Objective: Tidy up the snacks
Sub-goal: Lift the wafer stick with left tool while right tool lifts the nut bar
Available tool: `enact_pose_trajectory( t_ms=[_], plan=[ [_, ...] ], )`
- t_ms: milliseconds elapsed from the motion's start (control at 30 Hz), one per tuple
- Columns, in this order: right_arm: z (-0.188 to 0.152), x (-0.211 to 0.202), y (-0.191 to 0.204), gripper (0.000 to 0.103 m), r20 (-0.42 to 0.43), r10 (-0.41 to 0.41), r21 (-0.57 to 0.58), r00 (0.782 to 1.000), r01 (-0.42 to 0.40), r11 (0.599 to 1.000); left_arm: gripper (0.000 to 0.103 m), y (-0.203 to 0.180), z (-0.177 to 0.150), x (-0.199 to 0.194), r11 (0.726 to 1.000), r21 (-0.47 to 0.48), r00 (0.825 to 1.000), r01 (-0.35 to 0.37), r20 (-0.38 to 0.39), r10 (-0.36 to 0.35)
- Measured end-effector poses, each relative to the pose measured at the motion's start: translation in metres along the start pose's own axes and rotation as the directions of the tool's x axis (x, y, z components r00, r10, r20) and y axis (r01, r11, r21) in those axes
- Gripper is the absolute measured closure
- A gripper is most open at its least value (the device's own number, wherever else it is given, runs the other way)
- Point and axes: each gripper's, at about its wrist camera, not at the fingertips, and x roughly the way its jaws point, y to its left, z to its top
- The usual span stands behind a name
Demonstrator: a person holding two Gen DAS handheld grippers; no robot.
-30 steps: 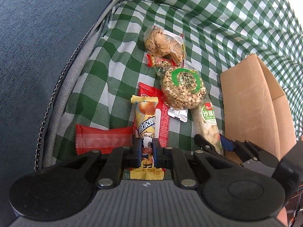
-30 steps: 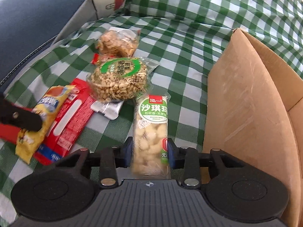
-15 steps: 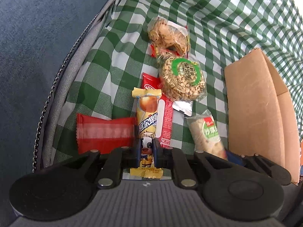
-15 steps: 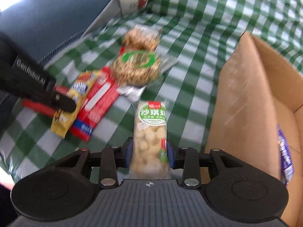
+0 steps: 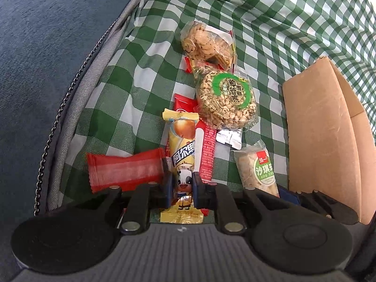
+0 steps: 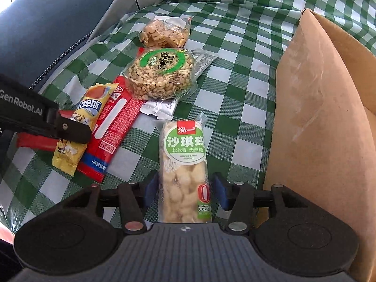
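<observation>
Right wrist view: my right gripper [image 6: 185, 188] has just been opening, pads off the sachima bar [image 6: 184, 164] lying between them on the checked cloth [image 6: 235, 94] beside the cardboard box [image 6: 324, 117]; left gripper [image 5: 181, 188] clamps the yellow snack bar [image 5: 182, 155].

The right gripper [image 6: 184, 189] has just been opening; its blue pads stand clear of the sachima bar [image 6: 184, 164] lying between them on the green checked cloth [image 6: 237, 89], beside the cardboard box [image 6: 317, 117]
</observation>
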Motion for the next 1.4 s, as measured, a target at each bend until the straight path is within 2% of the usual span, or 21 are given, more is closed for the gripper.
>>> enact_pose_trajectory(
  t_ms=[33, 100, 200, 333, 533, 1133, 1400],
  plan=[
    [0.000, 0.000, 0.000, 0.060, 0.001, 0.010, 0.001, 1.000, -0.010, 1.000, 0.086, -0.001, 0.000, 0.001, 1.000, 0.003, 1.000, -0.002, 0.001, 0.002],
    [0.000, -0.002, 0.001, 0.065, 0.009, 0.018, -0.010, 1.000, -0.018, 1.000, 0.086, -0.003, 0.000, 0.002, 1.000, 0.009, 1.000, -0.008, 0.001, 0.008],
    [0.000, -0.007, 0.004, 0.065, 0.025, -0.003, -0.040, 1.000, 0.004, 0.999, 0.086, -0.004, -0.001, 0.002, 1.000, 0.025, 1.000, -0.014, 0.003, 0.014],
    [0.000, -0.021, 0.008, 0.065, 0.087, -0.017, -0.079, 0.996, 0.024, 0.997, 0.086, -0.004, 0.000, 0.003, 0.999, 0.033, 1.000, -0.019, 0.008, 0.019],
    [-0.004, -0.008, 0.010, 0.065, 0.009, -0.043, -0.109, 0.999, 0.044, 0.993, 0.086, -0.005, 0.001, 0.004, 0.999, 0.042, 1.000, -0.012, 0.005, 0.011],
    [-0.003, -0.008, 0.009, 0.064, 0.014, -0.039, -0.097, 0.999, 0.040, 0.994, 0.086, -0.008, 0.002, 0.008, 0.997, 0.070, 1.000, -0.014, 0.001, 0.014],
    [0.002, -0.026, 0.005, 0.065, 0.112, -0.050, -0.075, 0.992, 0.058, 0.995, 0.088, -0.011, 0.002, 0.001, 0.998, 0.064, 0.999, 0.000, 0.035, -0.003]
  ],
)
